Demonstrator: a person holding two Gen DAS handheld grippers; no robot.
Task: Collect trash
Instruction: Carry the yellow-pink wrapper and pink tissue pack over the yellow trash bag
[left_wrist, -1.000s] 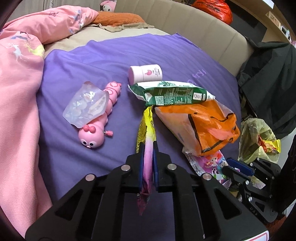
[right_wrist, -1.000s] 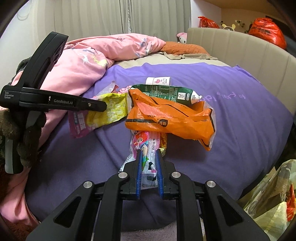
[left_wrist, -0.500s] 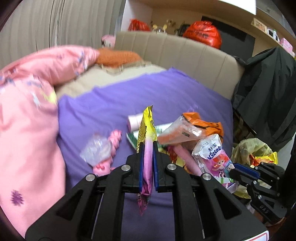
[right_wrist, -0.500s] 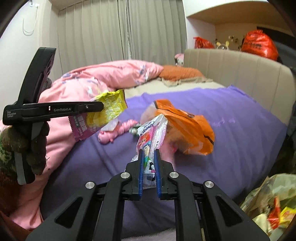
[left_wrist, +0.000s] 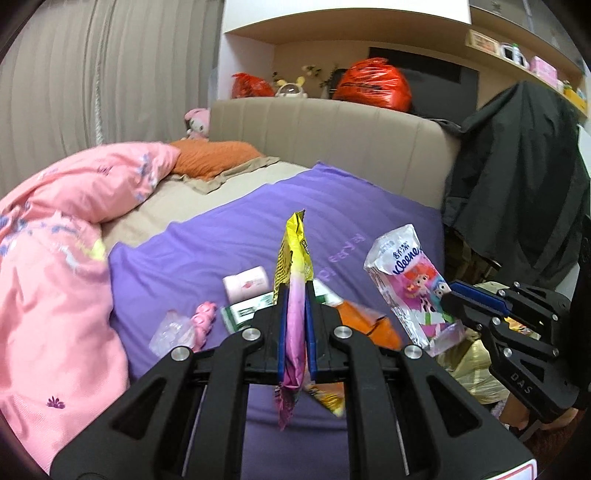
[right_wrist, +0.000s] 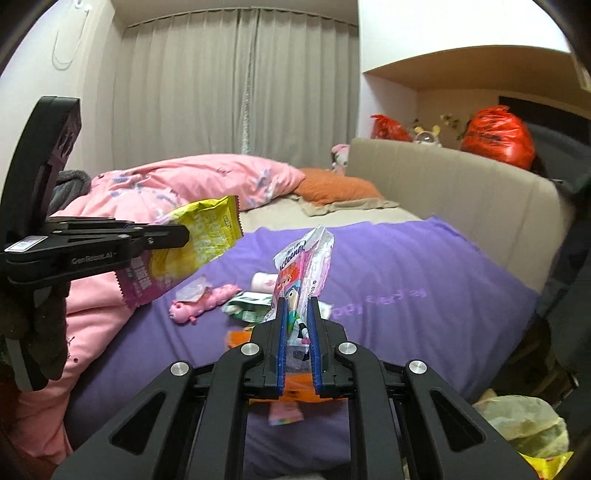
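My left gripper (left_wrist: 295, 295) is shut on a yellow and pink snack wrapper (left_wrist: 293, 258), held edge-on above the purple bedspread (left_wrist: 229, 243); the wrapper also shows in the right wrist view (right_wrist: 184, 251). My right gripper (right_wrist: 296, 306) is shut on an empty Kleenex tissue packet (right_wrist: 303, 266), also seen in the left wrist view (left_wrist: 410, 284). On the bed lie a green wrapper (left_wrist: 247, 310), an orange plastic bag (left_wrist: 369, 325), a clear wrapper (left_wrist: 170, 330), a pink caterpillar toy (right_wrist: 203, 301) and a small pink-labelled jar (left_wrist: 245, 282).
A yellowish trash bag (right_wrist: 524, 424) with wrappers sits off the bed's right edge. A pink duvet (left_wrist: 55, 258) covers the left side. A beige headboard (left_wrist: 332, 140) stands behind, and a dark jacket (left_wrist: 517, 177) hangs at the right.
Both grippers have lifted their wrappers up off the bed and tilted upward. The orange bag, raised with the packet half a second ago, has dropped back onto the bedspread.
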